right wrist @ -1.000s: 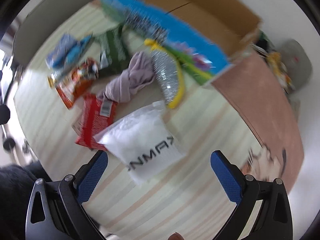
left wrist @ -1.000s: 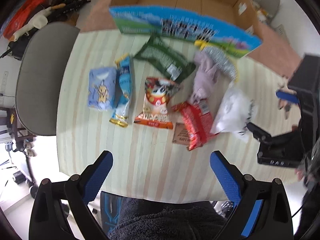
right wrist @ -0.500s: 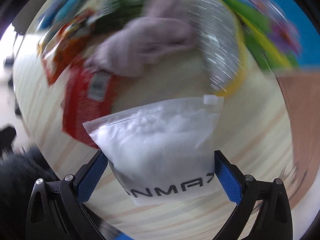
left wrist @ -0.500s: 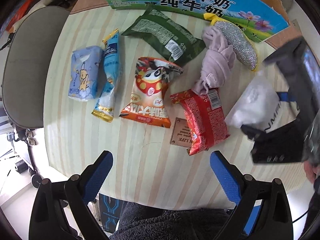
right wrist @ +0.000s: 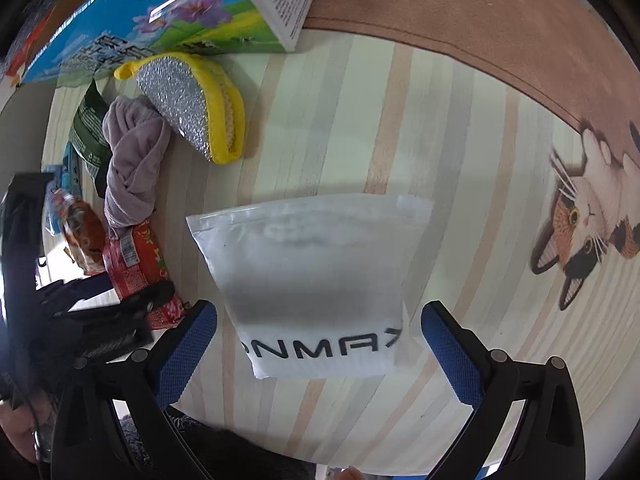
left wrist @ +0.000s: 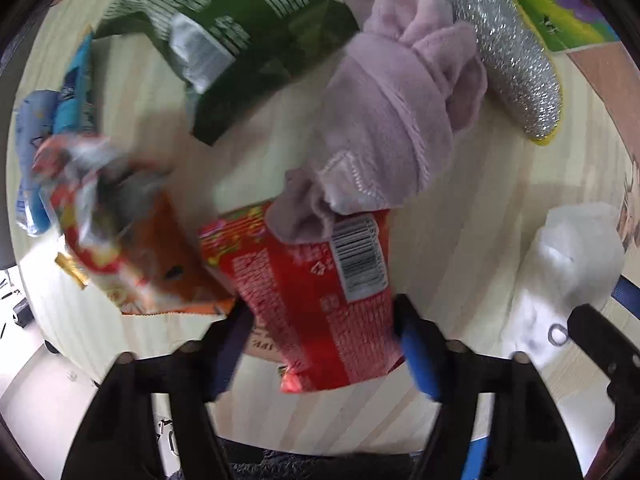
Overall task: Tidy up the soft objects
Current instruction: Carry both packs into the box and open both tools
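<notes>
My left gripper (left wrist: 324, 332) stands around the lower end of a red snack packet (left wrist: 320, 292) on the striped table, its jaws close against the packet's sides. A lilac cloth (left wrist: 392, 120) lies over the packet's top. My right gripper (right wrist: 320, 340) is open, its jaws on either side of a white zip bag (right wrist: 316, 276) lying flat. The red packet (right wrist: 136, 268) and lilac cloth (right wrist: 134, 168) also show in the right wrist view, at left.
A silver and yellow scrubber (right wrist: 196, 104) lies by the blue milk carton box (right wrist: 132, 32). A green packet (left wrist: 240, 40), an orange snack bag (left wrist: 132, 248) and blue packets (left wrist: 36, 152) lie left. A brown mat with a cat picture (right wrist: 588, 204) lies right.
My left gripper has dropped down and forward to the red packet and narrowed around it. My right gripper has closed in on the white bag, jaws still apart.
</notes>
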`<state>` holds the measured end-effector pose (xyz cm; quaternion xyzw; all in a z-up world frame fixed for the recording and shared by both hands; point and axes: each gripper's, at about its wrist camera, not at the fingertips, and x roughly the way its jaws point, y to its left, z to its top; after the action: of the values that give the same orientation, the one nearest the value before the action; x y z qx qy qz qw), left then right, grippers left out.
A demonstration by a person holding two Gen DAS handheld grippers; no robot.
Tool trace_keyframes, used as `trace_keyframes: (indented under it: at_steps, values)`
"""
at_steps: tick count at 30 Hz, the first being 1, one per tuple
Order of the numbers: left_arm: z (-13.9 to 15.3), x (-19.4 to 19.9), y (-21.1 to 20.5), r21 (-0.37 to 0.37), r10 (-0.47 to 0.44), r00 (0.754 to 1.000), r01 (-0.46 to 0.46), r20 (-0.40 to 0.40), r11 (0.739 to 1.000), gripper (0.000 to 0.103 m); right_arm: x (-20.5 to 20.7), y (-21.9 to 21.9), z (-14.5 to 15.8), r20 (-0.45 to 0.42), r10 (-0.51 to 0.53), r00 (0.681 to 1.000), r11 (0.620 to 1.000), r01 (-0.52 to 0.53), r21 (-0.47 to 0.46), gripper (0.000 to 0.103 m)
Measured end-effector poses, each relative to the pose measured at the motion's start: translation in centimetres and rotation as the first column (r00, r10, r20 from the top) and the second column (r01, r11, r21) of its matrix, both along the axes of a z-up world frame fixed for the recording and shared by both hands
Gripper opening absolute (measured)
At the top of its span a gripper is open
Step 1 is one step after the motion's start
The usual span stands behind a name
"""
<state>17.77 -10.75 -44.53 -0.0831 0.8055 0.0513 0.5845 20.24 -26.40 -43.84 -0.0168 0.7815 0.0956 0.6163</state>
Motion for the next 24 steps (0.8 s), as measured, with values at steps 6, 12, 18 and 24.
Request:
trace_keyframes:
  at_steps: [6, 12, 18, 24]
  values:
    - [1.1, -1.3, -1.9, 0.072, -0.128, 0.99, 0.123, 0.056, 0.99, 0.046, -1.7, 2.7, -3.8, -0.031, -0.013, 0.999, 0.998, 0.011, -0.067, 0.101]
    - [2.6, -3.6, -2.6, 0.081, -0.176, 0.98, 0.169, 0.09, 0.982, 0.043, -3.4, 2.6, -4.3, -0.015, -0.143, 0.99, 0.988, 0.141, -0.061, 0.075]
    - [8.9, -2.7, -2.3, -0.019, -0.151, 0.969, 0.157, 0.195, 0.987, 0.043, -5.6, 2.2, -0.4, 0.022, -0.235, 0.972, 0.97, 0.234, 0.06, 0.073]
    - [18.2, 3.4, -2.7, -0.009, -0.242, 0.897, 0.264, 0.369, 0.964, 0.043, -5.4, 4.2, 7.1, 0.143, -0.305, 0.942, 0.94, 0.273, 0.202, 0.073]
